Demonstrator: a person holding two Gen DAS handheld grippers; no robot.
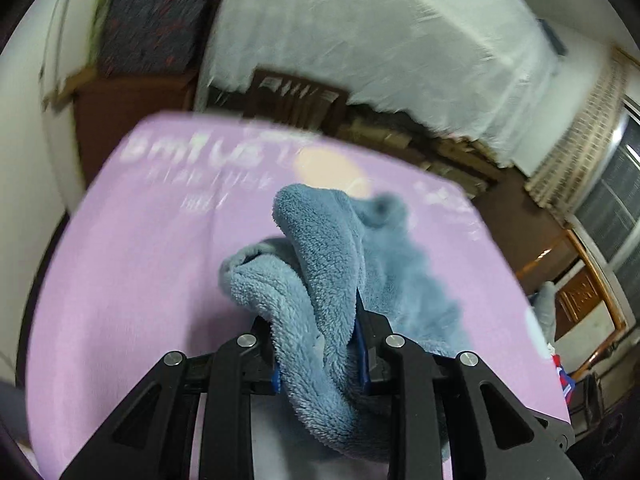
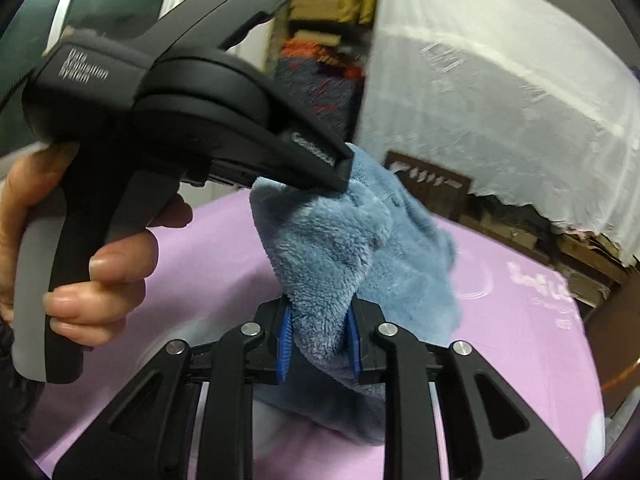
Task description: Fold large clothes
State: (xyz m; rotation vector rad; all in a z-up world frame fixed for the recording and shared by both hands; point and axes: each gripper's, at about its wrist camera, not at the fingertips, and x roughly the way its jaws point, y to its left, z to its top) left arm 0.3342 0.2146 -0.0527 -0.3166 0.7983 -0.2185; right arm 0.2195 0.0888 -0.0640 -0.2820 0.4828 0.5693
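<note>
A fluffy blue fleece garment [image 1: 320, 248] is bunched up above the lilac printed sheet [image 1: 120, 280]. In the left wrist view my left gripper [image 1: 314, 320] is shut on a thick fold of it, which spills out over both blue pads. The right wrist view shows my right gripper [image 2: 318, 312] shut on another fold of the same garment [image 2: 332, 248]. There the left gripper [image 2: 340, 172] comes in from the upper left, its tip buried in the fleece, with a person's hand [image 2: 100, 264] around its handle. The two grippers are close together above the sheet [image 2: 520, 320].
A large bulk wrapped in white plastic [image 1: 380, 40] stands behind the sheet, with cardboard boxes [image 1: 452, 152] under it. A patterned dark blanket pile [image 1: 152, 28] sits at the back left. Wooden furniture [image 1: 580, 292] and a window [image 1: 616, 208] are at the right.
</note>
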